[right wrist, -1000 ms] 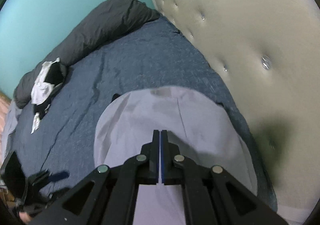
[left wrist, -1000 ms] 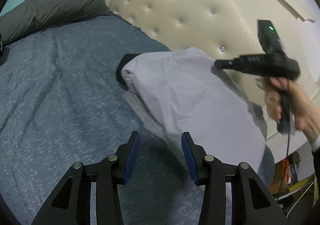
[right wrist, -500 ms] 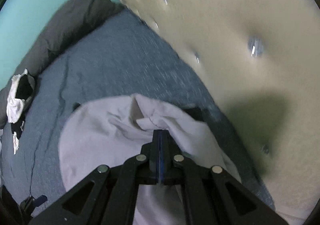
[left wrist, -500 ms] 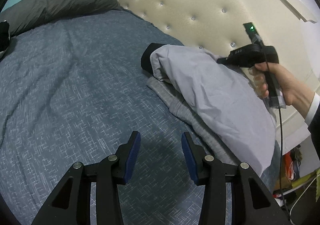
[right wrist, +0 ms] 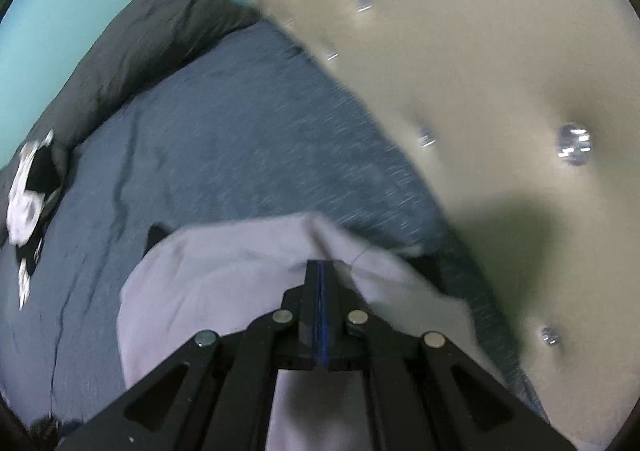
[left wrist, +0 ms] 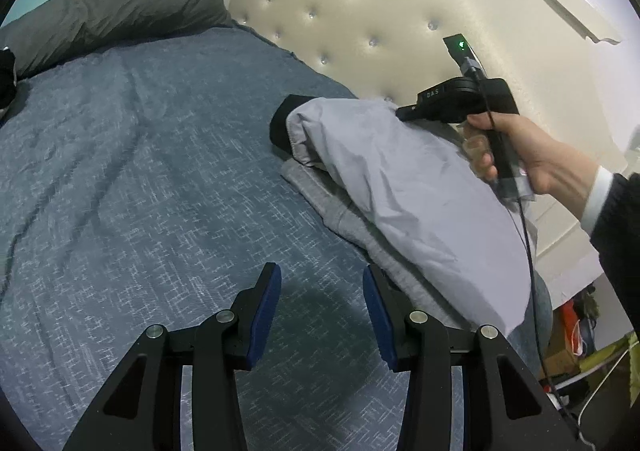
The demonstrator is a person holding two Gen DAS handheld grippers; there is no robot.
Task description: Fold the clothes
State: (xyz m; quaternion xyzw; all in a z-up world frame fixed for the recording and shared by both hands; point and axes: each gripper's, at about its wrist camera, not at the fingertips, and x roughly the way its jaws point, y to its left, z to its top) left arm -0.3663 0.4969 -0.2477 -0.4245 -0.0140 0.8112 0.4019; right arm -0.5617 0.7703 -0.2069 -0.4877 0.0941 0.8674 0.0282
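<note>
Even, soft indoor light is seen in both fisheye views, with edges bent and darkened. The right wrist view is smeared by motion blur; a shadow is cast on the headboard [right wrist: 500,223].

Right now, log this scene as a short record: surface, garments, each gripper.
surface: blue bedspread, tufted cream headboard behind
top garment: light grey garment, folded, near the headboard
beneath it: grey sweatshirt and a black item, edges showing
left gripper: open, empty, above the bedspread
right gripper: shut on the light grey garment's top fabric
elsewhere: dark pillow
</note>
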